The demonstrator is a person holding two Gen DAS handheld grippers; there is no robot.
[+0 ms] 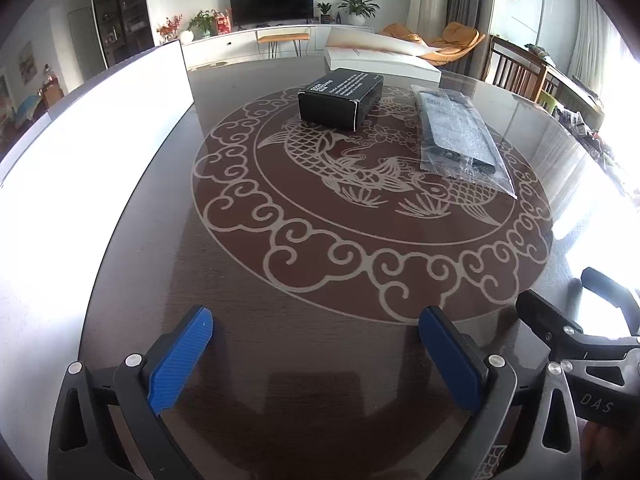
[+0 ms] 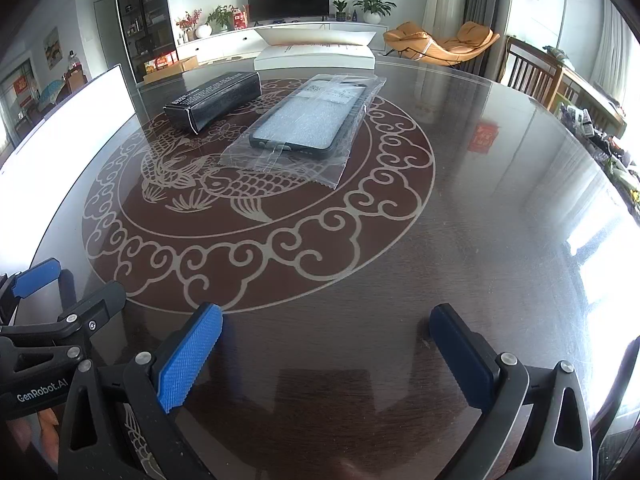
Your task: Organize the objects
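Note:
A small black box with white print lies on the round dark table at the far side; it also shows in the right wrist view. A phone case in a clear plastic bag lies to its right, also in the right wrist view. A white open box sits behind them, also in the right wrist view. My left gripper is open and empty near the table's front edge. My right gripper is open and empty beside it.
A large white panel stands at the table's left edge. The table top carries a fish and cloud pattern. Wooden chairs stand at the far right. A TV and plants are far behind.

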